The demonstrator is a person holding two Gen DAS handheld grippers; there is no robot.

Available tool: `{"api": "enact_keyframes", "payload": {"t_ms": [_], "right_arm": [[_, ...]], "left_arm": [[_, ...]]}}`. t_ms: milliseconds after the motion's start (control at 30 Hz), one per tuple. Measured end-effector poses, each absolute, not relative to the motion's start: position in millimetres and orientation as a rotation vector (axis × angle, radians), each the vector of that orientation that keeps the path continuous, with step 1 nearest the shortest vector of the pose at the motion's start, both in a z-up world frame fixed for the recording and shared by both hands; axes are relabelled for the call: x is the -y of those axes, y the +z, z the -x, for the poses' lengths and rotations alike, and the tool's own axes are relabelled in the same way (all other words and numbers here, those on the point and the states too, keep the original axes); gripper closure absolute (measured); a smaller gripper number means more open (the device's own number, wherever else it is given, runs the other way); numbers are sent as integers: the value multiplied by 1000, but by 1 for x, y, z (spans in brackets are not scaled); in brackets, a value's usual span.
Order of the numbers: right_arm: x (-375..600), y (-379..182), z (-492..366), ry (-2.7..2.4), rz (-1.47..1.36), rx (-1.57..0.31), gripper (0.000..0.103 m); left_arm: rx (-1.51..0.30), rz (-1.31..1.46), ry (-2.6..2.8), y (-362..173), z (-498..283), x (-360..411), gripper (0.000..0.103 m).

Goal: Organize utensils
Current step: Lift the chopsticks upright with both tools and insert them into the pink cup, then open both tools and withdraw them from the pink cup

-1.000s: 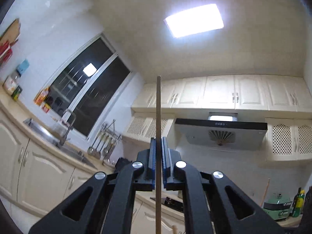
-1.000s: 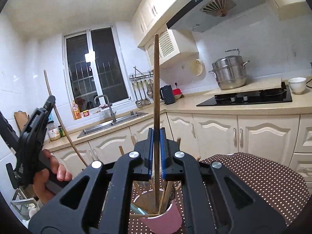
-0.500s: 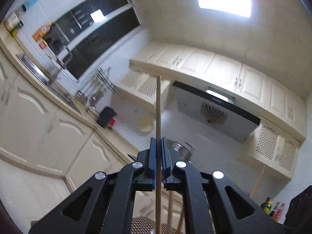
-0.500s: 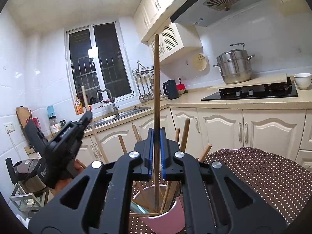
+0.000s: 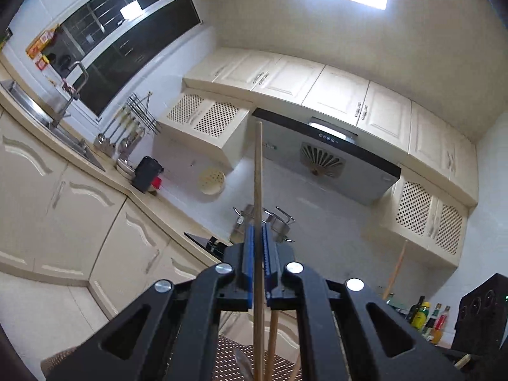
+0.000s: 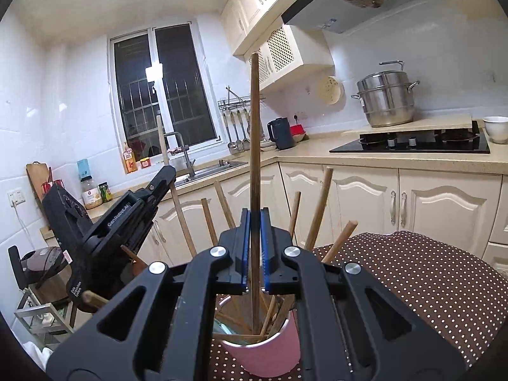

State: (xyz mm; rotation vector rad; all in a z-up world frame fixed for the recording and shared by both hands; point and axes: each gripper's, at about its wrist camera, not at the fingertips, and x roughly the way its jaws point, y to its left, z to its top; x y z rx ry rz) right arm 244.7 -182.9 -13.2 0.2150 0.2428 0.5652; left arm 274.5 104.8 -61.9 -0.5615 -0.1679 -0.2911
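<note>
A pink cup (image 6: 270, 349) stands on a brown polka-dot cloth (image 6: 412, 279) and holds several wooden chopsticks leaning outward. My right gripper (image 6: 255, 247) is shut on a dark wooden chopstick (image 6: 255, 133), upright, its lower end inside the cup. My left gripper (image 5: 259, 254) is shut on a lighter wooden chopstick (image 5: 258, 171). In the right wrist view the left gripper (image 6: 127, 216) sits left of the cup, tilted toward it, its chopstick (image 6: 163, 146) pointing up. Other chopsticks (image 5: 273, 333) show below the left jaws.
Cream cabinets and a counter with a sink (image 6: 209, 168), a black kettle (image 6: 281, 133) and a black hob (image 6: 412, 143) with a steel steamer pot (image 6: 385, 98) lie behind. A rice cooker (image 6: 41, 263) sits on a rack at far left.
My left gripper has swung down and toward the cup with its chopstick, now close to its left side. My right gripper has stayed over the cup, holding its chopstick upright.
</note>
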Motion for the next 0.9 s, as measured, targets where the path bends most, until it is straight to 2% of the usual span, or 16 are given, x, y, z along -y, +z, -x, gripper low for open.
{"api": "enact_keyframes", "payload": {"t_ms": [367, 433, 467, 500, 633, 900], "right_arm": [[176, -14, -242, 568, -184, -279, 96], [175, -14, -241, 562, -178, -280, 96], [174, -13, -240, 558, -174, -282, 96], [174, -13, -240, 556, -172, -284, 96], [173, -14, -235, 541, -160, -288, 96], [170, -14, -231, 516, -138, -318, 96]], "left_arm": [[107, 434, -392, -53, -269, -88, 97], [102, 411, -387, -53, -265, -84, 87], [97, 401, -383, -52, -264, -83, 75], [92, 395, -382, -51, -262, -82, 71], [69, 364, -373, -48, -258, -76, 66], [-11, 292, -313, -38, -248, -66, 41]]}}
